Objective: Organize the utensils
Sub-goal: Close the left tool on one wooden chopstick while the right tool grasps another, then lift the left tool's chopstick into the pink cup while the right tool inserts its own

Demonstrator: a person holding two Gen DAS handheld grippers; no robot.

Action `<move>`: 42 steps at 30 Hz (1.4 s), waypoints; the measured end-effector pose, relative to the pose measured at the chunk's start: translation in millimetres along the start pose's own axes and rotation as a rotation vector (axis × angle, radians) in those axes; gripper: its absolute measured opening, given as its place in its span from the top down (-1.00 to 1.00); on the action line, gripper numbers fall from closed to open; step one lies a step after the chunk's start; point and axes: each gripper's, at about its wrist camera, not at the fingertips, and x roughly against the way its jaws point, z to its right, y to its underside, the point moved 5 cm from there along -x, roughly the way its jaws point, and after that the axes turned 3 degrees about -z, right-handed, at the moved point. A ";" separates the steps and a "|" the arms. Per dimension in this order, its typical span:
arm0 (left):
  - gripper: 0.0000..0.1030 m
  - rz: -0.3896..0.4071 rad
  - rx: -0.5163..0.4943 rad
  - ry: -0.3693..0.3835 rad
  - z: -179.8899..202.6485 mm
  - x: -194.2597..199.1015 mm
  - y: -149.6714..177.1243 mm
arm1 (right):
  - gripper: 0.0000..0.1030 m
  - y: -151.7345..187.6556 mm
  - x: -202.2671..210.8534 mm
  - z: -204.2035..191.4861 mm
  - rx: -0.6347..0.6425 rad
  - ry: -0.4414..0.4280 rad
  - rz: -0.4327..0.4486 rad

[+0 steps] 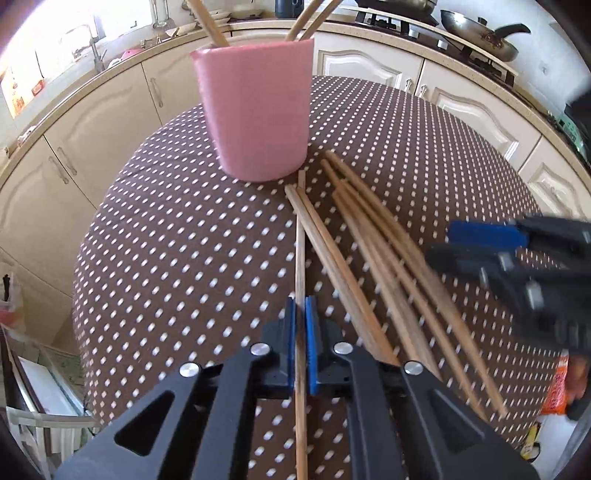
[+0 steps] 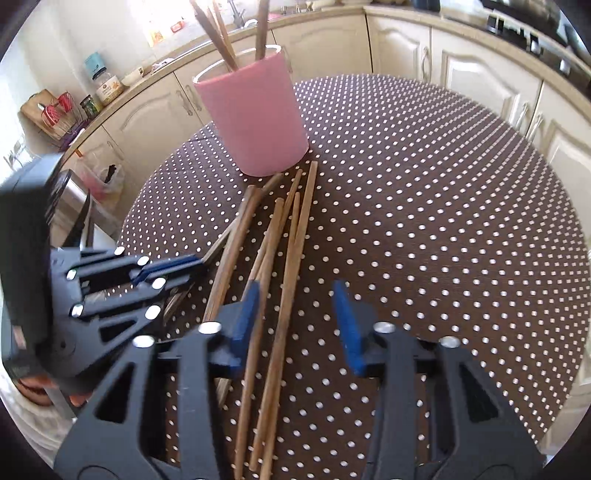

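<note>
Brown polka-dot tablecloth [image 1: 184, 258], cream kitchen cabinets [image 1: 92, 122], wok [image 1: 476, 33] on stove

A cup [image 1: 255, 110] stands upright on the surface [image 1: 166, 240], toward its far side, with several chopsticks [image 2: 221, 37] standing in it. Just before the cup, a loose bundle of chopsticks [image 1: 369, 240] lies flat on the surface, their far ends close to the cup's base. One single chopstick [image 1: 300, 258] lies at the left of the bundle, between the jaws of the left gripper [image 1: 300, 314]. The right gripper [image 2: 295, 310] sits over the bundle's near part, jaws on either side of some sticks. Behind the surface run cabinets [image 1: 369, 66] under a counter, with a pan [image 1: 480, 33] on the stove at the far right.
</note>
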 end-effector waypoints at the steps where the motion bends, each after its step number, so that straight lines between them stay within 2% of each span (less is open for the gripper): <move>1: 0.89 -0.002 0.000 -0.005 -2.5 1.8 4.3 | 0.32 -2.1 -2.1 0.3 -0.004 -0.002 -0.007; 7: 0.89 -0.035 0.042 -0.025 -22.0 8.8 20.8 | 0.32 -15.0 -15.1 -4.3 -0.005 0.025 -0.047; 12: 0.88 -0.038 0.068 -0.023 -36.9 4.9 12.1 | 0.37 -27.8 -30.6 -7.8 -0.006 0.026 -0.091; 16: 0.87 -0.045 0.073 -0.018 -41.6 -4.3 -6.7 | 0.71 -32.7 -37.2 -10.1 -0.008 0.027 -0.105; 18: 0.80 -0.054 0.067 -0.020 -43.4 -8.8 -16.3 | 0.77 -34.1 -37.3 -8.6 -0.004 0.021 -0.107; 20: 0.60 -0.055 0.068 -0.027 -46.6 -9.3 -20.9 | 0.80 -34.0 -36.9 -6.8 -0.003 0.021 -0.108; 22: 0.60 -0.058 0.066 -0.037 -48.0 -12.2 -28.1 | 0.83 -33.9 -35.7 -5.2 -0.004 0.026 -0.108; 24: 0.60 -0.060 0.066 -0.038 -47.8 -12.0 -29.3 | 0.85 -33.6 -32.7 -1.4 -0.010 0.034 -0.108; 25: 0.64 -0.058 0.064 -0.040 -47.6 -11.8 -29.7 | 0.86 -33.4 -31.8 -0.1 -0.011 0.035 -0.107; 26: 0.80 -0.053 0.058 -0.034 -46.5 -11.4 -29.6 | 0.86 -33.1 -30.7 1.2 -0.013 0.035 -0.103; 27: 0.87 -0.053 0.051 -0.030 -44.4 -11.1 -28.5 | 0.86 -31.9 -28.4 4.2 -0.016 0.032 -0.098; 29: 0.89 -0.047 0.062 -0.027 -44.4 -8.7 -24.4 | 0.86 -30.3 -23.7 9.5 -0.027 0.022 -0.087; 36: 0.89 0.008 0.158 0.030 -62.6 10.9 -8.1 | 0.87 -21.4 -0.7 17.4 -0.044 -0.011 -0.036; 42: 0.89 0.129 0.273 0.073 -87.8 48.5 -5.8 | 0.87 -13.7 27.2 23.7 -0.071 -0.045 0.057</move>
